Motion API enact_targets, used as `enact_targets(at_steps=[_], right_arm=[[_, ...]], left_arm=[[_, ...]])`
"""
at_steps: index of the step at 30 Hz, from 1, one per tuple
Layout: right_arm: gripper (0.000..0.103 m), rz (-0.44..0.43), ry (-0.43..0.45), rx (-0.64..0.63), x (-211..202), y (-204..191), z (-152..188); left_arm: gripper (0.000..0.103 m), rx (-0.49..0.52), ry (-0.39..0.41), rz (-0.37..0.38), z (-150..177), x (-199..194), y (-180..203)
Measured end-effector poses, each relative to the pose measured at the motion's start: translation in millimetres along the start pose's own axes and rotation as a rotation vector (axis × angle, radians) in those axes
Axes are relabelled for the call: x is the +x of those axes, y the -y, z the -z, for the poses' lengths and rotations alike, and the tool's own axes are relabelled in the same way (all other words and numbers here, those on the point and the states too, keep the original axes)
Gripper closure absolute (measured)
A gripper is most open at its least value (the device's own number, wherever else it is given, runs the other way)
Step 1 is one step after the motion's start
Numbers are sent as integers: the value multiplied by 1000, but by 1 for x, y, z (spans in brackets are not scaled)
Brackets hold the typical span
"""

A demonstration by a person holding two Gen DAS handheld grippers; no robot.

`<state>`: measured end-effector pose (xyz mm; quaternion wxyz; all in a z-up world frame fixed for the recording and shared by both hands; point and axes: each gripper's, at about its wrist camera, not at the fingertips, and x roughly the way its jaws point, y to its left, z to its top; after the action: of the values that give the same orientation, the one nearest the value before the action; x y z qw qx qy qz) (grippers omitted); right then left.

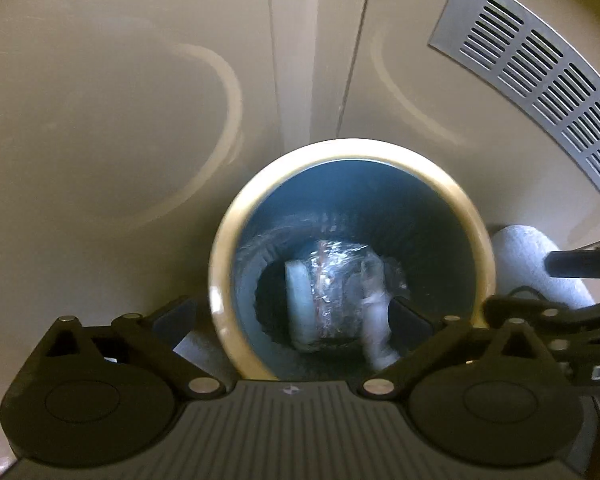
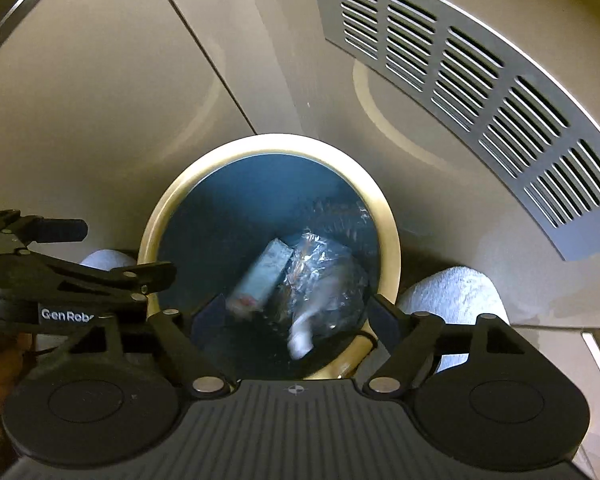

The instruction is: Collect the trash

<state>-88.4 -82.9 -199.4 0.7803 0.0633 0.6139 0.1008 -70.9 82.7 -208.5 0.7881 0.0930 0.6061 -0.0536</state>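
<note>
A round bin with a cream rim (image 1: 352, 150) (image 2: 268, 140) and a blue inside stands on the floor below both grippers. At its bottom lie a crumpled clear wrapper (image 1: 336, 276) (image 2: 324, 264), a pale box (image 1: 300, 300) (image 2: 264, 276) and a blurred white scrap (image 1: 376, 332) (image 2: 304, 332). My left gripper (image 1: 292, 318) hangs open over the bin's near side, with nothing between its pads. My right gripper (image 2: 296, 314) is open above the bin too, and no pad touches anything. The grippers sit side by side; one of the left one's fingers (image 2: 60, 226) shows in the right wrist view.
Smooth beige floor panels surround the bin. A metal vent grille (image 1: 540, 92) (image 2: 480, 92) curves across the upper right. White towelling slippers (image 1: 540, 264) (image 2: 452, 292) stand close against the bin on both sides.
</note>
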Motion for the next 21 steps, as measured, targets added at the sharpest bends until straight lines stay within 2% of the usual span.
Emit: enact_targets(at_steps=[4, 9, 16, 21], right_arm=[[18, -38, 25, 6, -27, -3, 7], [15, -72, 104, -47, -69, -12, 27], [15, -68, 154, -133, -100, -33, 55], [11, -53, 170, -157, -108, -41, 62]], left_arm=[[1, -17, 35, -22, 13, -30, -8], [0, -75, 91, -41, 45, -72, -18], [0, -74, 91, -31, 70, -92, -17], [0, -57, 133, -38, 75, -103, -16]])
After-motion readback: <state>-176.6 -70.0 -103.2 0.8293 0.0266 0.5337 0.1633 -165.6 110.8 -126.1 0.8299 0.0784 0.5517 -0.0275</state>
